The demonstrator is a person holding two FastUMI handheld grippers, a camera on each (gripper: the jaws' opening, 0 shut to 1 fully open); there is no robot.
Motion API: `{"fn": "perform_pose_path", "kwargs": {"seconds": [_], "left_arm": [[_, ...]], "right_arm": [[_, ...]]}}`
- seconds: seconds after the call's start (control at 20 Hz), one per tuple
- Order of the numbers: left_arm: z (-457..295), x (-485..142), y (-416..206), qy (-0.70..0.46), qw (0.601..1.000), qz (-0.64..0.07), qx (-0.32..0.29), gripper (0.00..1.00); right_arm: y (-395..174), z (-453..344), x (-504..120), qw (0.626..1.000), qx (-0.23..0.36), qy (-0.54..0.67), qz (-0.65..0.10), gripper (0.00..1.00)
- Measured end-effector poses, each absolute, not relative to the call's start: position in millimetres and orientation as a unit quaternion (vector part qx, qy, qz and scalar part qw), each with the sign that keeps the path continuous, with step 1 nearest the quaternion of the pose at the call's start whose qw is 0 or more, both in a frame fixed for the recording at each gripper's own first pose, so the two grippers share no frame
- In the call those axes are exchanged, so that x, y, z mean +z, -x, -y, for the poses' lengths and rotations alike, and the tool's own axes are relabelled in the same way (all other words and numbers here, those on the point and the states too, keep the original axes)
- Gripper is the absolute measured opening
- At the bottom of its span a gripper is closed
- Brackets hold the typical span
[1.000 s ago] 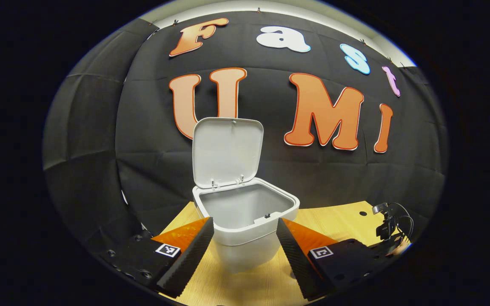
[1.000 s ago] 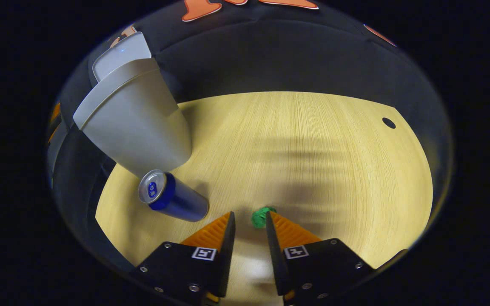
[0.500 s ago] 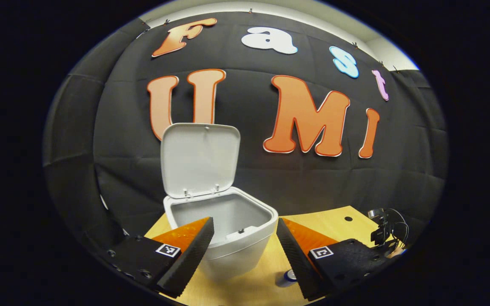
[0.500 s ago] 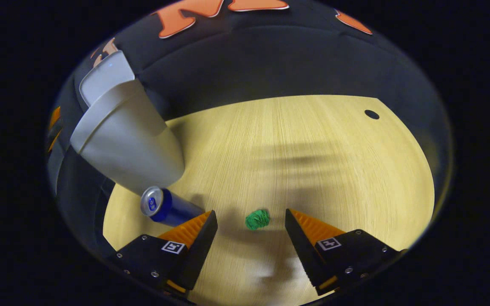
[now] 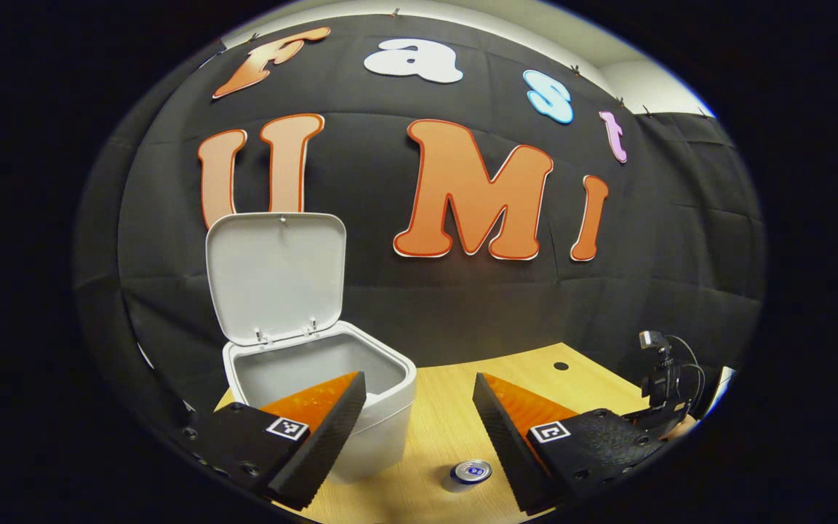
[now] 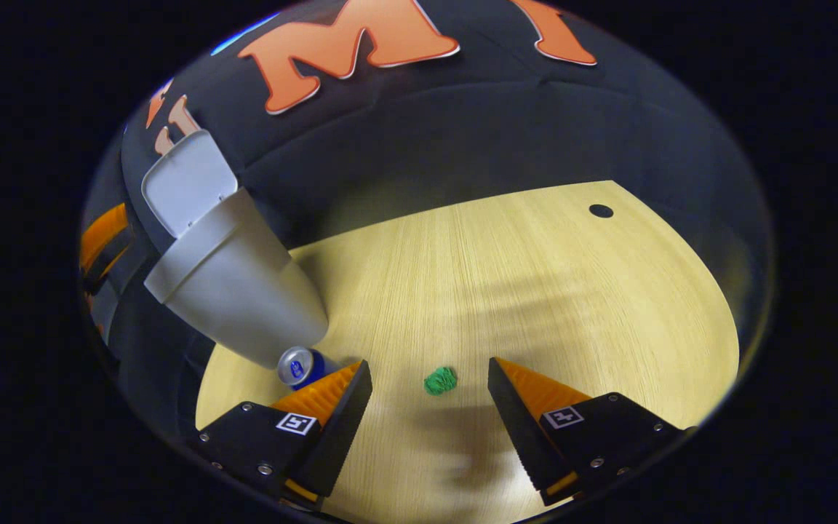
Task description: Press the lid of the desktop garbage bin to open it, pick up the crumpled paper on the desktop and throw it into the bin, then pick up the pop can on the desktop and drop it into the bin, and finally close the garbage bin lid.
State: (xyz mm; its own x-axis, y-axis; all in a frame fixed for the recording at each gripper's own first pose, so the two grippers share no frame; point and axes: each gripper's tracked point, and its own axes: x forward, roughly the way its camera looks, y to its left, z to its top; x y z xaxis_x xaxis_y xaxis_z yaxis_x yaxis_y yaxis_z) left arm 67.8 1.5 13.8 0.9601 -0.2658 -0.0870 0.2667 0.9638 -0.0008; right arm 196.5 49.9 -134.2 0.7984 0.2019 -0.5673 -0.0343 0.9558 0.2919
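Between the right gripper's point(image 6: 430, 378) parted fingers, the crumpled paper point(image 6: 440, 380) is lying untouched on the desktop point(image 6: 550, 291). Left gripper point(image 5: 419, 389) is gaping too — hovering near the lid-up bin point(image 5: 390, 378).

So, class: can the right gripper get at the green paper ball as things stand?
Probably yes: the right gripper is open, the paper ball lies on bare table ahead between its fingers.
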Motion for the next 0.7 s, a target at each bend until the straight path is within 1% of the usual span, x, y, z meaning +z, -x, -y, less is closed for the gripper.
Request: {"fn": "perform_pose_path", "kwargs": {"seconds": [0.25,0.35,0.5,0.7], "left_arm": [[-5,30,-49,-0.011,0.99,-0.025,-0.142,0.94],[-8,29,-41,-0.007,0.989,-0.024,-0.144,0.94],[-19,23,-33,0.003,0.99,-0.025,-0.137,0.94],[-51,13,-26,-0.01,0.995,-0.028,-0.097,0.94]], "right_arm": [[-189,-51,-102,0.95,0.058,-0.151,-0.267,0.97],[-187,-49,-106,0.952,0.058,-0.128,-0.271,0.97],[-174,-60,-134,0.935,0.102,-0.117,-0.32,0.97],[-181,-39,-185,0.912,0.09,-0.065,-0.394,0.97]]}}
